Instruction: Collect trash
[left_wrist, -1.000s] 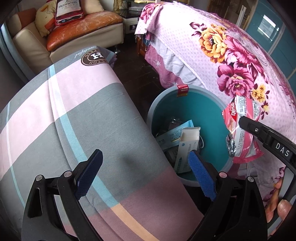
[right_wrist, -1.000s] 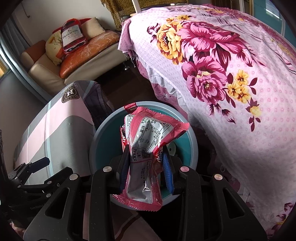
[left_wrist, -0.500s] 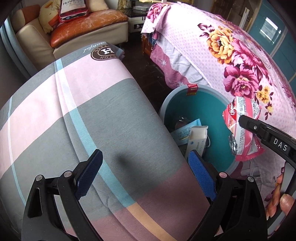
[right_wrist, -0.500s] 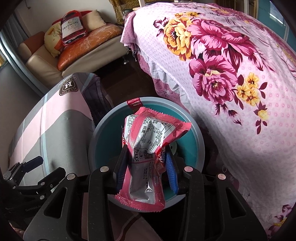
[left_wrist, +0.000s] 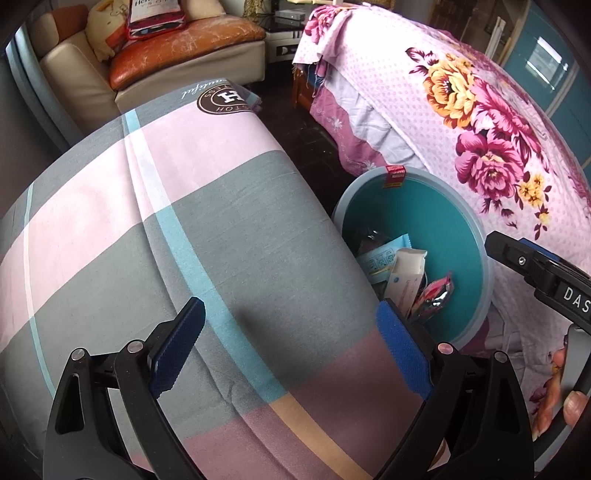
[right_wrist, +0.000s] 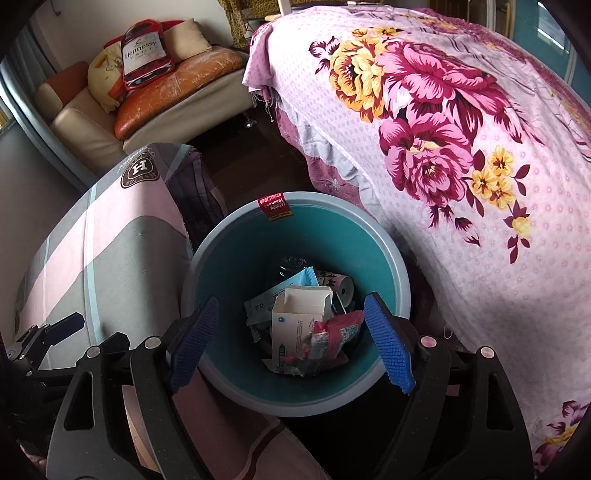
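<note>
A round teal bin (right_wrist: 306, 221) with a grey rim stands on the floor between two beds. My right gripper (right_wrist: 291, 343) hangs over it, its jaws opening, with nothing between them. The red snack wrapper (right_wrist: 336, 332) lies in the bin on top of a white carton (right_wrist: 295, 314) and other trash. In the left wrist view the bin (left_wrist: 436, 229) is at right, with the wrapper (left_wrist: 436, 295) inside. My left gripper (left_wrist: 291, 350) is open and empty over a striped pink and grey bedspread (left_wrist: 166, 229).
A floral pink bedspread (right_wrist: 461, 129) covers the bed right of the bin. A cream sofa (right_wrist: 155, 103) with orange cushions stands at the back. Dark floor (left_wrist: 303, 125) runs between the beds. A hand (left_wrist: 569, 398) holds the right gripper at the left wrist view's edge.
My right gripper went from shut on the red snack wrapper to open, and the wrapper fell into the bin. The left gripper stayed open over the striped bedspread.
</note>
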